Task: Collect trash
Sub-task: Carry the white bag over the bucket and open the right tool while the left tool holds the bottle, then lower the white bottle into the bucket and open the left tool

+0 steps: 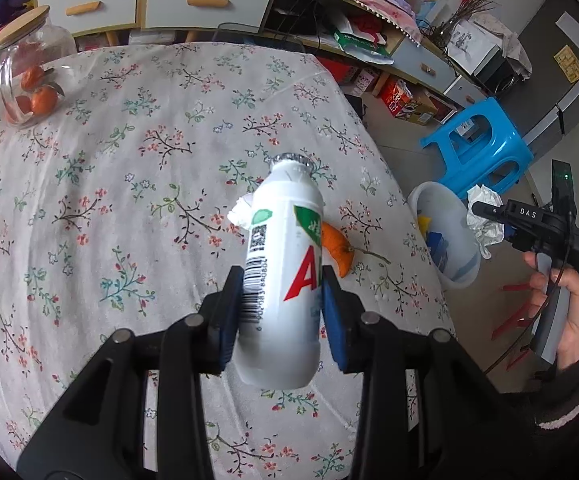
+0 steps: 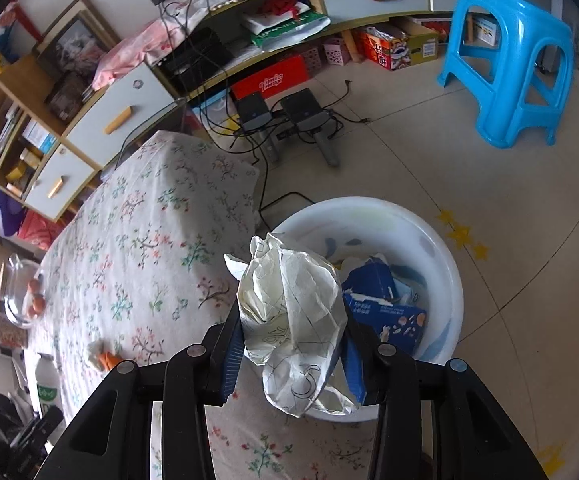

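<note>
My left gripper (image 1: 281,300) is shut on a white plastic drink bottle (image 1: 279,276) with a foil cap and holds it above the floral tablecloth (image 1: 109,184). An orange peel (image 1: 339,250) and a white tissue scrap (image 1: 241,210) lie on the cloth just beyond the bottle. My right gripper (image 2: 289,344) is shut on a crumpled paper ball (image 2: 293,320), held over the near rim of the white plastic bin (image 2: 441,264) on the floor beside the table. The bin holds blue cartons (image 2: 381,312). The right gripper with its paper (image 1: 483,216) also shows in the left wrist view, next to the bin (image 1: 449,236).
A glass jar of oranges (image 1: 29,76) with a wooden lid stands at the table's far left. A blue plastic stool (image 2: 509,60) stands on the floor past the bin. Cabinets, boxes and cables (image 2: 289,120) line the wall beyond the table edge.
</note>
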Available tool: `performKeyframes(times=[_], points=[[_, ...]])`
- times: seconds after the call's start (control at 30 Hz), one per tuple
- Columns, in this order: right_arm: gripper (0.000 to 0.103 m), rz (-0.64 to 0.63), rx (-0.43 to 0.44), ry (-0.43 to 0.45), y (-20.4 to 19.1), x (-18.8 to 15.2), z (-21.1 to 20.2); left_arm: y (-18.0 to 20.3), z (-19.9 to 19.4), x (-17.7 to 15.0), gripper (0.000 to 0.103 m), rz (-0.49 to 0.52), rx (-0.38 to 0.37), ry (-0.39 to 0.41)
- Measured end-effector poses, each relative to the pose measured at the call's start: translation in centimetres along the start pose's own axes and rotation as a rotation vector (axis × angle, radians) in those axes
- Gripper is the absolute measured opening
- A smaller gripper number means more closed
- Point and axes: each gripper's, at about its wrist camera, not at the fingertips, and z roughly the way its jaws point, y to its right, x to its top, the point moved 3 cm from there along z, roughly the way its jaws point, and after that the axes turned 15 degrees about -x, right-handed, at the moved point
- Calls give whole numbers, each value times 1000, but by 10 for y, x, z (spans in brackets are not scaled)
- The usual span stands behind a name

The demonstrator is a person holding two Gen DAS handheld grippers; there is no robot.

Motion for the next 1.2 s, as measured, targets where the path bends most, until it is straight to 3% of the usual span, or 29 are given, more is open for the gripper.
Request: performKeyframes(times=[0.03,0.1,0.17,0.57,0.9,1.2], points=[[47,10,6,-3,3,2,2,1,1,1,39,1,4,-1],[63,21,17,-9,7,4,3,4,2,2,39,3,13,-4],[69,39,20,-5,14,6,2,7,4,4,39,8,18,-6],[72,80,-11,15,69,-6,-17,50,37,17,39,59,-14,-47],[73,40,-41,48,101,-18,-32,121,112,24,39,160,-84,-135],[73,61,-41,39,120,-15,-29,158,163,28,39,175,-110,-192]])
